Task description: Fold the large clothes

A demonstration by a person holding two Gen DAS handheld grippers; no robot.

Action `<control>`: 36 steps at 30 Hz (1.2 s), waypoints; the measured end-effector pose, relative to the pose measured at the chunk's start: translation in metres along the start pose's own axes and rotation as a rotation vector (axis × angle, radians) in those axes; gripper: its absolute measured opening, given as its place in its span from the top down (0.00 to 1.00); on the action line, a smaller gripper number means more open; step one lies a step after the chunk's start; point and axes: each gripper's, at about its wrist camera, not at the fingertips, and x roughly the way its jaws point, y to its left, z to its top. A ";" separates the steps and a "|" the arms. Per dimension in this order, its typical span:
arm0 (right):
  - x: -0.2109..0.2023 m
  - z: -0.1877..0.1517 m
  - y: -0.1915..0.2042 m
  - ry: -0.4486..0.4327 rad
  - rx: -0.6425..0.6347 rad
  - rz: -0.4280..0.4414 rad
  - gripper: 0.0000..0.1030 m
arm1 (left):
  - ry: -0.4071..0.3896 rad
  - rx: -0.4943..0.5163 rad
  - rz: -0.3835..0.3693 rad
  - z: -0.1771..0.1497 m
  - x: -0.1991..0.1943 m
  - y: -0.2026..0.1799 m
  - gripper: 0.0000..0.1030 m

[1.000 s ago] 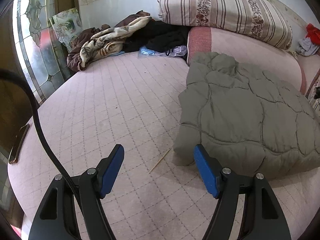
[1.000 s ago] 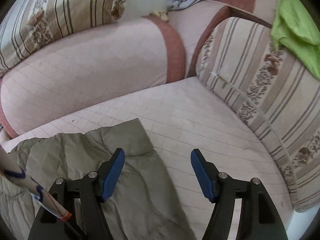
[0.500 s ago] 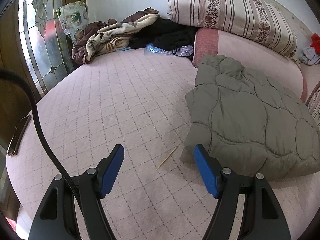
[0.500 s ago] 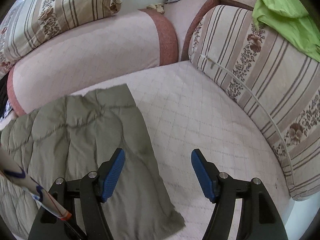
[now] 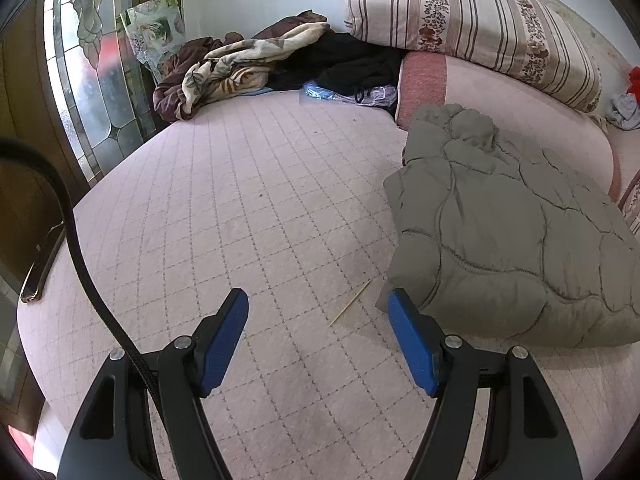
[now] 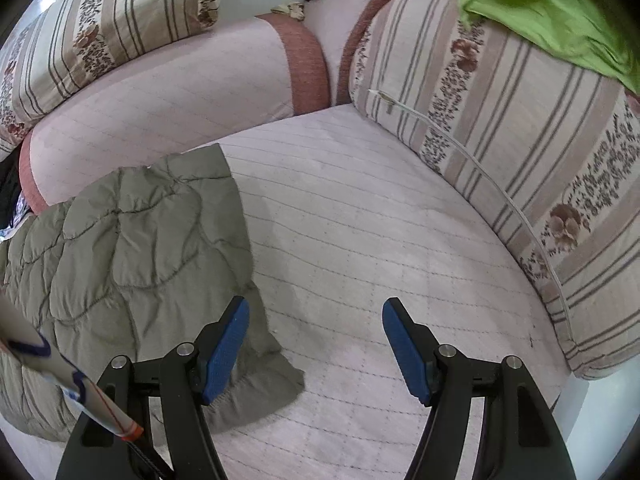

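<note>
A grey-green quilted garment (image 5: 508, 232) lies folded into a thick rectangle on the pink quilted bed (image 5: 248, 216). In the left wrist view it lies right of my left gripper (image 5: 318, 320), which is open and empty above the bed, its right pad beside the garment's near left corner. In the right wrist view the garment (image 6: 132, 264) lies at the left. My right gripper (image 6: 316, 332) is open and empty, its left pad over the garment's near right corner.
A pile of dark and cream clothes (image 5: 256, 68) and a plastic bag (image 5: 348, 94) lie at the far end. Striped cushions (image 5: 472, 24) and a pink bolster (image 6: 160, 100) ring the bed. A thin stick (image 5: 350, 304) lies on the bed. A green cloth (image 6: 548, 16) drapes a cushion.
Both grippers have pulled back and up from the garment, so more of it and the bed shows. Both stay open and empty.
</note>
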 end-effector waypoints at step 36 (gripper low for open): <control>0.031 -0.030 -0.050 0.076 0.130 0.205 0.25 | 0.077 -0.080 -0.180 0.021 0.017 -0.005 0.30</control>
